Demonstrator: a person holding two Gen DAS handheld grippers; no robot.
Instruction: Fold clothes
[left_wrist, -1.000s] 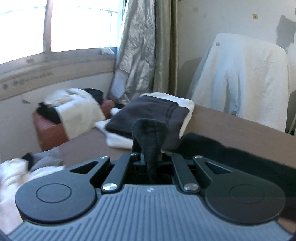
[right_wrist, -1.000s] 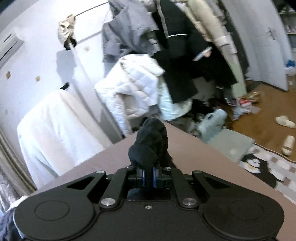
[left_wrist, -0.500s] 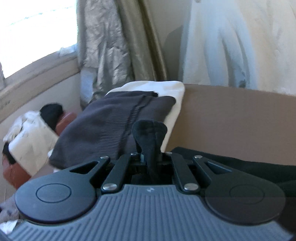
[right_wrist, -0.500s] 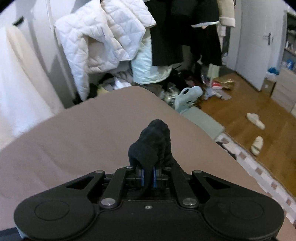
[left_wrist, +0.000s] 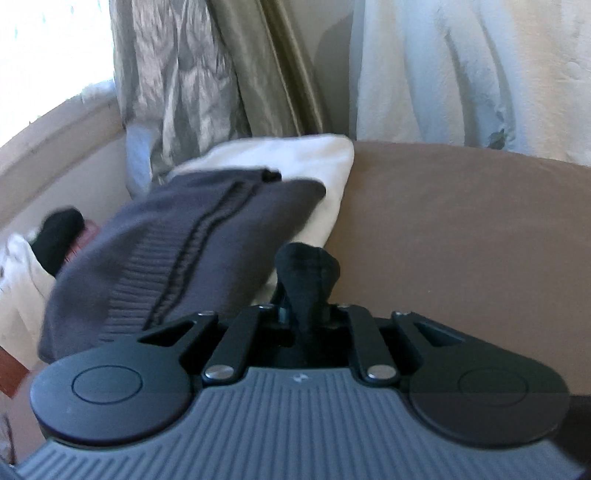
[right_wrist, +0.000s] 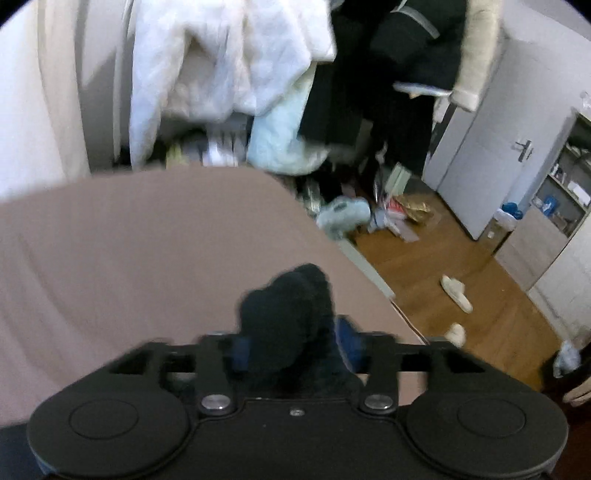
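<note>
two claws over a brown bed: the left claw (left_wrist: 304, 314) is opening around a bunch of black garment (left_wrist: 308, 273); the right claw (right_wrist: 291, 350), spreading wider, has the cloth loose between its fingers near the bed's (right_wrist: 129, 258) right edge.

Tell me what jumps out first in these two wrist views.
In both views a bunch of black fabric sticks up between opening jaws: the left gripper and the right gripper. Left of it lies a folded dark grey garment on a white one, on the brown bed.
</note>
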